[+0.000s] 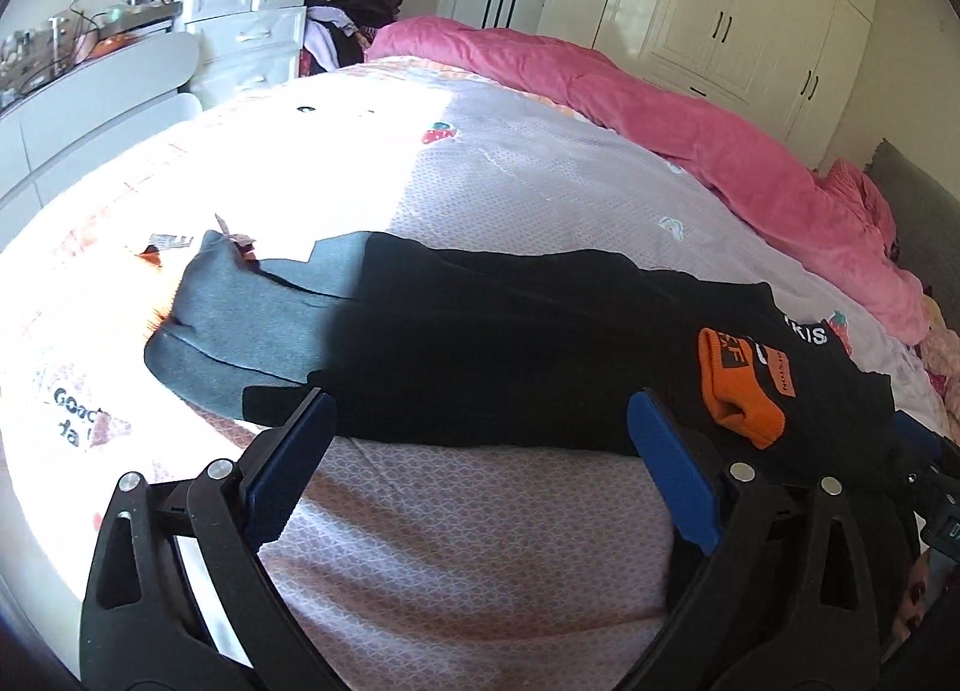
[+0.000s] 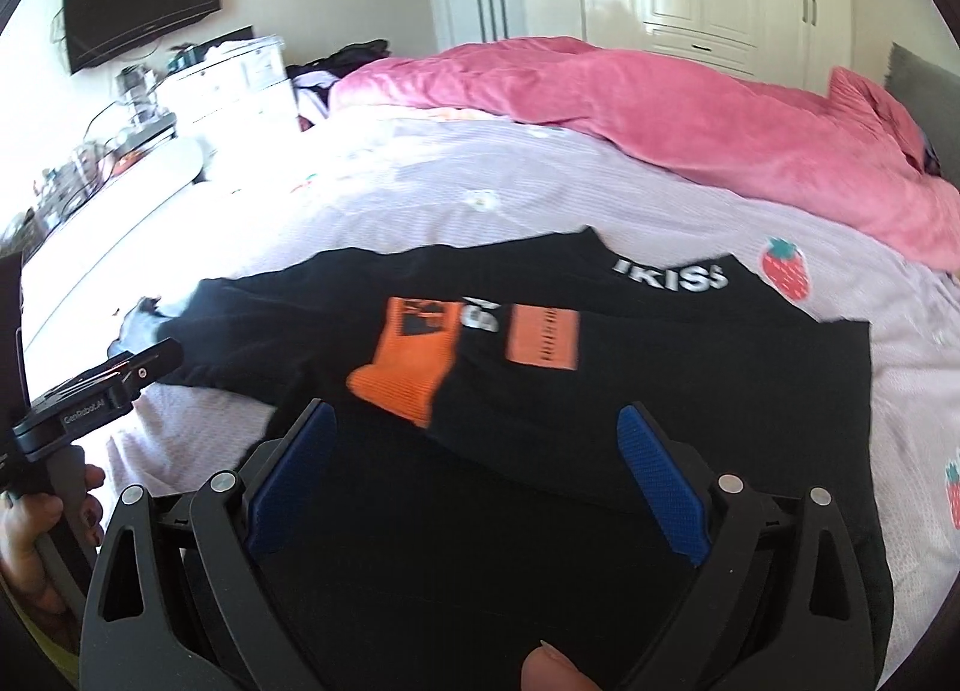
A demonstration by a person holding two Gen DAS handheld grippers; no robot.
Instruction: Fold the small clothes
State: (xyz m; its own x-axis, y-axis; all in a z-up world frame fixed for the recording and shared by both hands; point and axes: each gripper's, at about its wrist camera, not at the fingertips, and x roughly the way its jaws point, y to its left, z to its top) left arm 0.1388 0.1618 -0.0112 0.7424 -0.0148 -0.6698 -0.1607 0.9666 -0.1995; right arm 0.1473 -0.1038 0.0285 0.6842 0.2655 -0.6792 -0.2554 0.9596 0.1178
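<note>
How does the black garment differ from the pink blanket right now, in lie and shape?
The black garment lies spread flat at the near side of the bed; the pink blanket is bunched in a thick ridge along the far side. The black garment carries white lettering and orange patches, with an orange cuff; the pink blanket is plain. Both rest on the lilac strawberry-print sheet, and neither is gripped.

My right gripper (image 2: 474, 451): jaws wide, nothing between the pads. Black garment (image 2: 600, 391): flat on my lilac bedsheet (image 2: 540, 193), orange cuff (image 2: 408, 373) at 12 o'clock. Pink duvet (image 2: 660, 103): 1 o'clock. Left gripper (image 2: 102, 385): 9 o'clock, handheld.
</note>
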